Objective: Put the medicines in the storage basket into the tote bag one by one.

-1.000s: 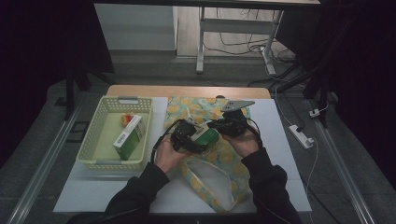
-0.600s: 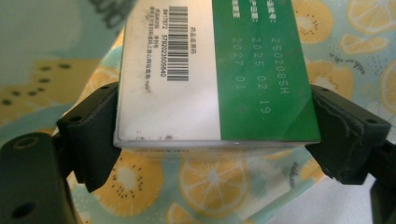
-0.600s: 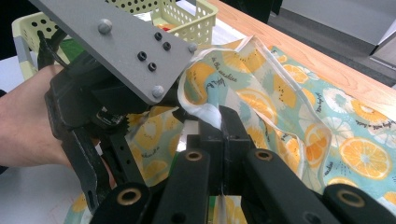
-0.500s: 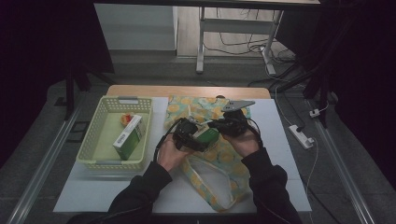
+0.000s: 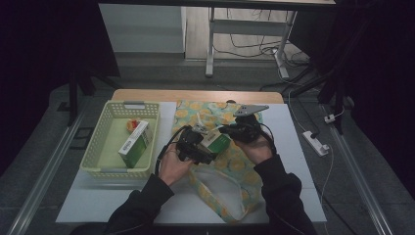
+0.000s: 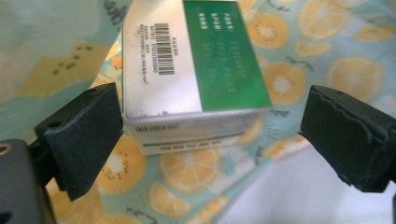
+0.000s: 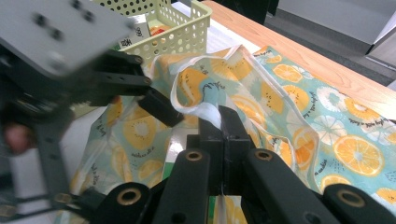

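The left gripper [image 6: 205, 140] is shown with jaws just opened wide, the green-and-white box [image 6: 196, 74] released at the mouth of the citrus-print bag [image 5: 215, 115], whose rim is pinched by the closed right gripper [image 7: 222, 116]; the placing step appears complete.

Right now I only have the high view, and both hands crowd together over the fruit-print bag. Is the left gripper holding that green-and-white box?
Observer: No. In the left gripper view, the left gripper has just been opening its fingers. The box sits between them, and one pad stands well clear of it.
Reviewer: And the other hand?
Observer: In the right gripper view, the right gripper has its fingers shut on the white-edged rim of the bag, holding it lifted.
Reviewer: Is the box resting on anything?
Observer: Orange-print fabric shows behind and below it. I cannot tell whether it rests there.
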Available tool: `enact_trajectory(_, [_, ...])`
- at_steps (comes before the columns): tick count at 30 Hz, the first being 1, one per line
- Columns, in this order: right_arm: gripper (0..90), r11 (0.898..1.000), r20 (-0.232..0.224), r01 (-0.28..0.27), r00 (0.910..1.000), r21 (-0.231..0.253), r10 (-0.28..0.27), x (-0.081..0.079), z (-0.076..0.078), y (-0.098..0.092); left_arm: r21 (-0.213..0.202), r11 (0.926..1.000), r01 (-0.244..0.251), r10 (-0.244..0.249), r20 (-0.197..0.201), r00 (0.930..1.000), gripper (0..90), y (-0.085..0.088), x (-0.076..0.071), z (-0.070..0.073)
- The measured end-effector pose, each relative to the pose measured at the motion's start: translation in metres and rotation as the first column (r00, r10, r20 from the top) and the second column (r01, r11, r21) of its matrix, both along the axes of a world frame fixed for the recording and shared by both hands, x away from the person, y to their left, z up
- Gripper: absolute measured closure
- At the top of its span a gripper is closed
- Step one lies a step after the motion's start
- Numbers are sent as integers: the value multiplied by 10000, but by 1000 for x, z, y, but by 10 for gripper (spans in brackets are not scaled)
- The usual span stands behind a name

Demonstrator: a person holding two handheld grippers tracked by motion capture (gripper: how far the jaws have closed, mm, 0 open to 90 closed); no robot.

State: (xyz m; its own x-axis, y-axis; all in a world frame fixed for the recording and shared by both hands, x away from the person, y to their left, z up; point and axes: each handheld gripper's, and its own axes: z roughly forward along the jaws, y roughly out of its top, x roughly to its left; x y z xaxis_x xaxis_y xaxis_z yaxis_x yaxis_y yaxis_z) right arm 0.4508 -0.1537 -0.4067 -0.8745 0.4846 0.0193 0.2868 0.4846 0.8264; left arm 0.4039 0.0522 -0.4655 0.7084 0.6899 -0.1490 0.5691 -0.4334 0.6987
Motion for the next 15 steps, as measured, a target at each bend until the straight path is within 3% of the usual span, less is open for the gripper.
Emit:
enact_trajectory(8, [899,10000,-10,36,10000,2,-36,0,0,0,-377,9986,371,-373,-32,9993,15,14,-14,6])
enact_trajectory(12, [899,10000,-5,37,10000,-53,-37,0,0,1,-864,9945,593,-606,-127,9981,7,20,-19,8])
enact_trajectory(15, [899,10000,0,48,10000,-48,-48,0,0,0,-997,9918,794,-813,-150,9966,0,23,-24,11])
